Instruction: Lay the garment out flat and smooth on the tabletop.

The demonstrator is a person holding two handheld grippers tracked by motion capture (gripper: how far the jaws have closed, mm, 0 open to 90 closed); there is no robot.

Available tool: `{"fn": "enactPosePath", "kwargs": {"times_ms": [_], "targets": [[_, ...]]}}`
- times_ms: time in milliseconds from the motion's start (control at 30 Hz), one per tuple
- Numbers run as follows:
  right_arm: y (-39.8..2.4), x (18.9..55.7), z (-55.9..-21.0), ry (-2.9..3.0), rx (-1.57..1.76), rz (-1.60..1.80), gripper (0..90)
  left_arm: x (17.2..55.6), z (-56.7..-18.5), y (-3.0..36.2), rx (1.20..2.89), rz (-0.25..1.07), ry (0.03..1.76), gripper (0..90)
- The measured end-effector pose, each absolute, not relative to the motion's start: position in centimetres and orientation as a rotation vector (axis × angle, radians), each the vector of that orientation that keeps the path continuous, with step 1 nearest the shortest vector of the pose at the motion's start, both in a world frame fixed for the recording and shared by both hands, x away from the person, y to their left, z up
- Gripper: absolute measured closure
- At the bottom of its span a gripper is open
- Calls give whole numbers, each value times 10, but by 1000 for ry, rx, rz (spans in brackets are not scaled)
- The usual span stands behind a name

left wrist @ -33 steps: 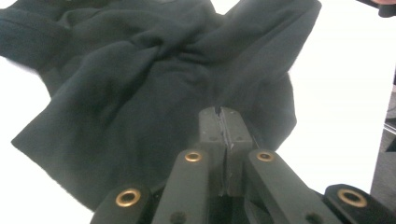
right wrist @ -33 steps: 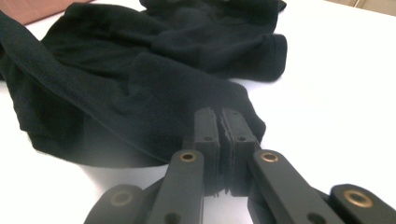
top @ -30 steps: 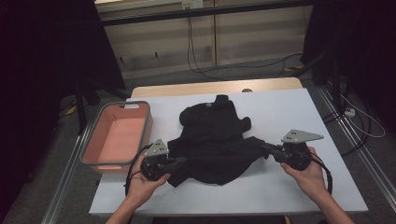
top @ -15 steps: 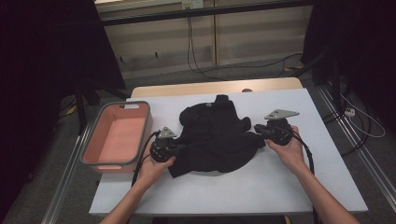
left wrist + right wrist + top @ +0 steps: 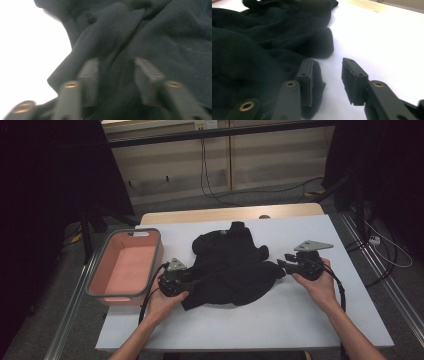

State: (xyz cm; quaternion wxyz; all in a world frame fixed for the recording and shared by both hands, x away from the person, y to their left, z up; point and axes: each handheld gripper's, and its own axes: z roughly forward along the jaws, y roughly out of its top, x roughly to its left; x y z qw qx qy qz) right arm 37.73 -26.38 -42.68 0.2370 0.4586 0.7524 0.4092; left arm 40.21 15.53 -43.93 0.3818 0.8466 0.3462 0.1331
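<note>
Lying crumpled mid-table on the white tabletop (image 5: 300, 320), right of the pink plastic bin (image 5: 125, 267), the black fabric garment (image 5: 230, 267) has the left gripper (image 5: 192, 282) and the right gripper (image 5: 281, 264) at its edges, jaws just parted, gripping nothing.

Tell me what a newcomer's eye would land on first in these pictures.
First, the crumpled black garment in the middle of the white table. Next, the left gripper and the right gripper at its left and right edges; both have just been opening their jaws, and in each gripper view the jaws stand apart over the cloth. Last, the pink bin at the table's left edge.
</note>
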Motion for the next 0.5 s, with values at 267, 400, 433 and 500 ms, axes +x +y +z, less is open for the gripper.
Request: {"fn": "enactPosePath", "kwargs": {"times_ms": [267,400,433,500], "targets": [[-269,346,-429,2097,1222,1178,526,370,-425,165,2120,356,823,335],[-263,354,-438,2131,1230,1132,556,360,-422,173,2095,351,838,415],[-260,358,-441,2144,1231,1115,661,358,-419,180,2070,341,856,438],[-259,361,-442,2149,1224,1106,724,357,-419,182,2064,335,856,479]]}}
